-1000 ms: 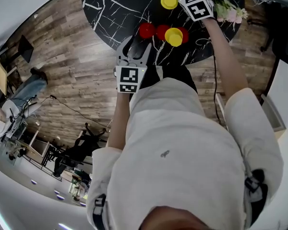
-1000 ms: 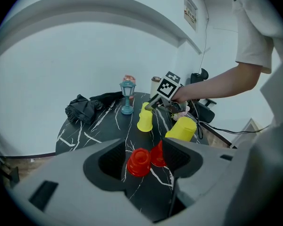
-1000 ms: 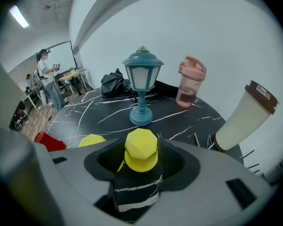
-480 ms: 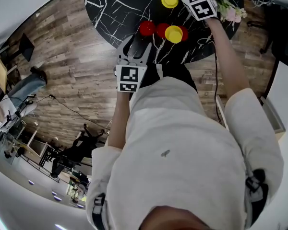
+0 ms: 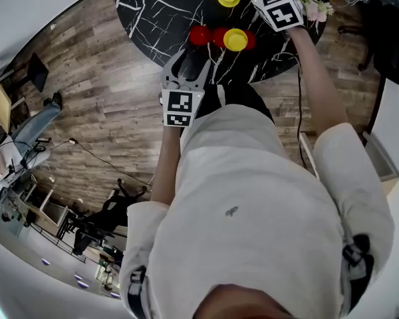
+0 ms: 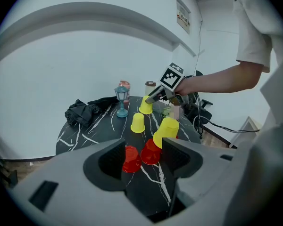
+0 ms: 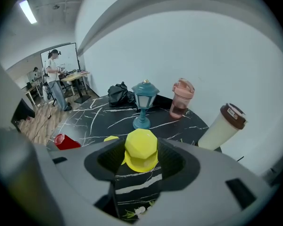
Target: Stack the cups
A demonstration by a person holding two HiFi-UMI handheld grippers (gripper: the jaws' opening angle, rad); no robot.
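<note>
Right claw: the right gripper (image 7: pixel 142 165) has its jaws wide and clamped on the held yellow cup (image 7: pixel 141 147), which is upside down with its base toward the camera.
Left claw: the left gripper (image 6: pixel 144 157) has its jaws spread with nothing between them. It hangs over the near edge of the table (image 6: pixel 99 126).
Held cup's place: it is over the far side of the table, near the blue lantern (image 7: pixel 143 102). In the left gripper view it is tilted and looks clear of the surface.
Other yellow cups: the lone yellow cup (image 6: pixel 137 123) stands upside down by itself mid-table. The front yellow cup (image 6: pixel 166 131) stands high among the red ones and seems to cap 1 of them, though I cannot tell for sure.
Red cups: the red cups (image 6: pixel 131 159) are upside down in a close row near the table's front edge. The head view shows 3.
Done so far: judging by the layout, at most 1 cup is stacked on another.
Left to do: the held cup needs a landing place, probably on another yellow cup. The lone yellow cup and the red row also remain to be gathered.
Writing: the marker cube (image 6: pixel 171 76) shows only black-and-white squares and no letters.
Labels: the wall sign (image 6: pixel 182 14) and the band on the tumbler (image 7: pixel 225 124) are too small to read.
Brands: the pink bottle (image 7: pixel 181 99) shows none.
</note>
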